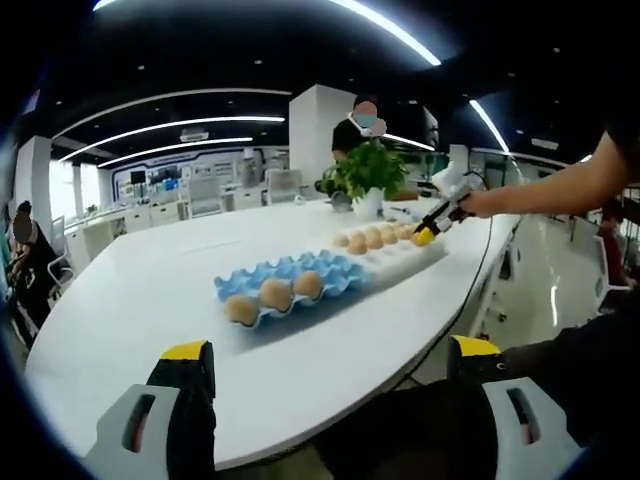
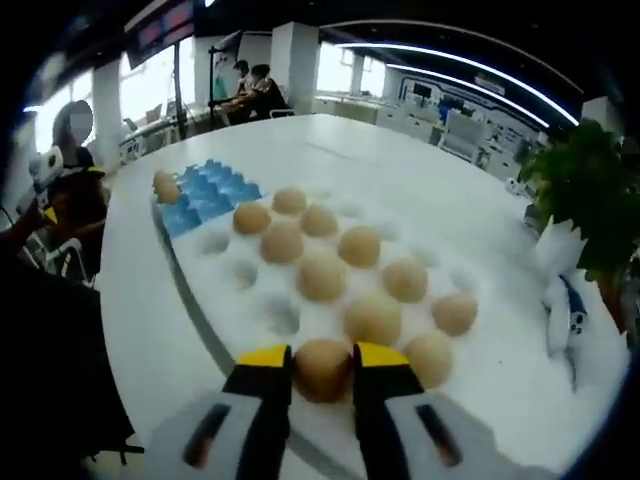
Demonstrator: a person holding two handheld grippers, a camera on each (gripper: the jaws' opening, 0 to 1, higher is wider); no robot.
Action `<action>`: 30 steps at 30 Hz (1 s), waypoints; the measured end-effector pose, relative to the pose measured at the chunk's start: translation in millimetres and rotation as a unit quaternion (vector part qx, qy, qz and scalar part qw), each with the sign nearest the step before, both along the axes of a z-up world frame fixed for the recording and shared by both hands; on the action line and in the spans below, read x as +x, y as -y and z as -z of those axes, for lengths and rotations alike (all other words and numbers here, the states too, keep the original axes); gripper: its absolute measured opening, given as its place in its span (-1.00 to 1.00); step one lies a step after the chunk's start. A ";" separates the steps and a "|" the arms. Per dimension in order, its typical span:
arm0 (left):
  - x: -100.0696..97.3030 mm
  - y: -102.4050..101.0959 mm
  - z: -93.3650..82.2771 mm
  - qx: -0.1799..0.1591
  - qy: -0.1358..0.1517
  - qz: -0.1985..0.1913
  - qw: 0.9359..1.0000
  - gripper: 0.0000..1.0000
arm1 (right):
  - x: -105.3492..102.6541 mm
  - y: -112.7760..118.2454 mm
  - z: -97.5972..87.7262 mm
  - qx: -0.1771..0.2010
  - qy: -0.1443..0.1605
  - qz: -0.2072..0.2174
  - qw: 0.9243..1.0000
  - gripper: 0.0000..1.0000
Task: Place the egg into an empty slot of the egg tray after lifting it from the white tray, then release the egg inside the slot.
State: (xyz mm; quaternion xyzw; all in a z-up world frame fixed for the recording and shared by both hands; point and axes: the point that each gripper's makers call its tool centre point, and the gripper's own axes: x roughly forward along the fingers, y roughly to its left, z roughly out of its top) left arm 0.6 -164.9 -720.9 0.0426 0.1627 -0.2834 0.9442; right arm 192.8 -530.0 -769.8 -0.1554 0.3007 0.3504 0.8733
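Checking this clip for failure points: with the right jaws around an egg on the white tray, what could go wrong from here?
1. The right gripper flanks an egg; too hard a squeeze could crack it, too light and it may slip on the way.
2. Neighbouring eggs sit close, so the jaws might nudge one while lifting.
3. The blue egg tray already holds three eggs; lowering onto a filled slot could cause a collision.

The right gripper (image 2: pixel 322 372) is closing its yellow-tipped jaws around a brown egg (image 2: pixel 322 368) at six o'clock on the white tray (image 2: pixel 215 290); the blue egg tray (image 2: pixel 205 195) is lying toward ten o'clock.
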 end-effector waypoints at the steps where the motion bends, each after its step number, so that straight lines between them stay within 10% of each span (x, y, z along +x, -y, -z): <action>1: 0.2 -0.5 -0.2 0.002 0.001 0.000 1.000 0.96 | 0.7 -0.7 -6.4 0.021 0.012 0.006 1.000 -0.54; 9: 4.6 -3.8 -3.0 -0.001 0.005 -0.004 1.000 0.96 | 1.2 4.7 -33.7 0.131 0.028 0.058 0.989 -0.54; 18: 4.2 -5.3 -4.3 0.000 0.007 -0.006 1.000 0.97 | -1.1 3.5 -42.4 0.167 0.025 0.077 0.983 -0.54; 30: 3.7 -3.4 -11.7 -0.016 0.012 -0.013 1.000 1.00 | -8.0 -69.0 -43.5 0.204 0.004 0.027 0.979 -0.53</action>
